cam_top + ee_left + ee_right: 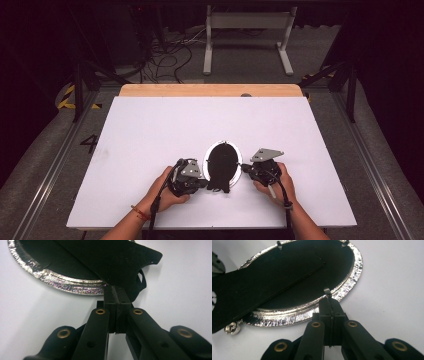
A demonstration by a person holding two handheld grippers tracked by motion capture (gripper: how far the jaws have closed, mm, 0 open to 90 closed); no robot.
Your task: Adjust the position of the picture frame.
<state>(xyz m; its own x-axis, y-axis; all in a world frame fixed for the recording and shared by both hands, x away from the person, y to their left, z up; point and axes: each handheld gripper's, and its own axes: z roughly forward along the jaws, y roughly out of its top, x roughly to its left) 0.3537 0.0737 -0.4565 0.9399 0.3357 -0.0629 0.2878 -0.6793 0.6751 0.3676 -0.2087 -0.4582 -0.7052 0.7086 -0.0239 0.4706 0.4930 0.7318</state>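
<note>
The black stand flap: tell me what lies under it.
Under the black stand flap lies the oval frame's black backing, ringed by its silver rim. The backing beneath the flap is covered; both grippers are shut at the rim.

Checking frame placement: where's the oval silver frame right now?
High view: the oval silver frame lies back-up on the white table, near its front edge, between the left tool and right tool.

White worktop (150, 130) lies open far, left and right; the silver-rimmed oval frame with black backing (222, 162) blocks the lane between both hand-held grippers.
</note>
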